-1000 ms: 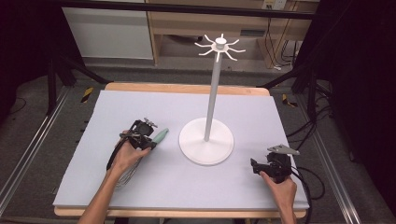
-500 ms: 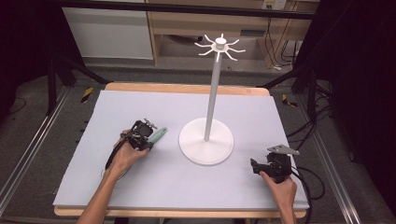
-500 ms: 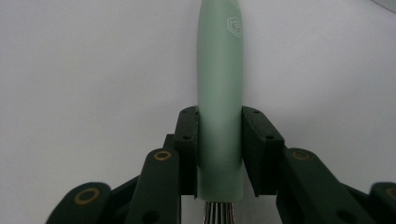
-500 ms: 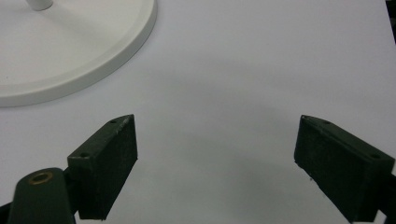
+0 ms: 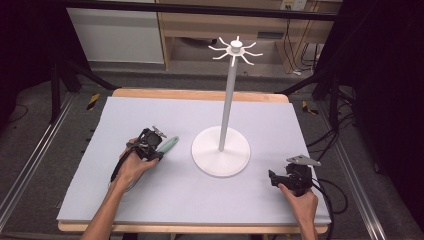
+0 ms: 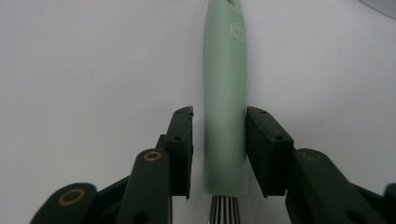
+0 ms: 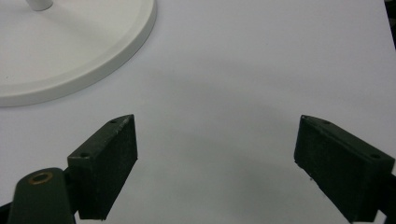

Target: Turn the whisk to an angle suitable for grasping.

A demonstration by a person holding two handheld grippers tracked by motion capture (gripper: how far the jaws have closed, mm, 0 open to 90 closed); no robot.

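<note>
Whisk handle [image 6: 225, 107] sits right between the left gripper [image 6: 219, 149]'s jaws, and those jaws are opening now: a sliver of daylight shows on the left pad, the right pad just at the mint-green sleeve. The wire end pokes out at six o'clock in the left gripper view. From the high view, the whisk [image 5: 168, 145] lies flat on the grey mat [image 5: 150, 210], at about nine o'clock from the white stand [image 5: 220, 150], near its base but apart from it. Over at four o'clock from the stand, the right gripper [image 5: 276, 178] waits, jaws spread wide with nothing between them. My read: no hook on the stand's crown [image 5: 235, 49] carries anything, so hanging is all still ahead, and the left gripper looks to be letting go or regripping.
</note>
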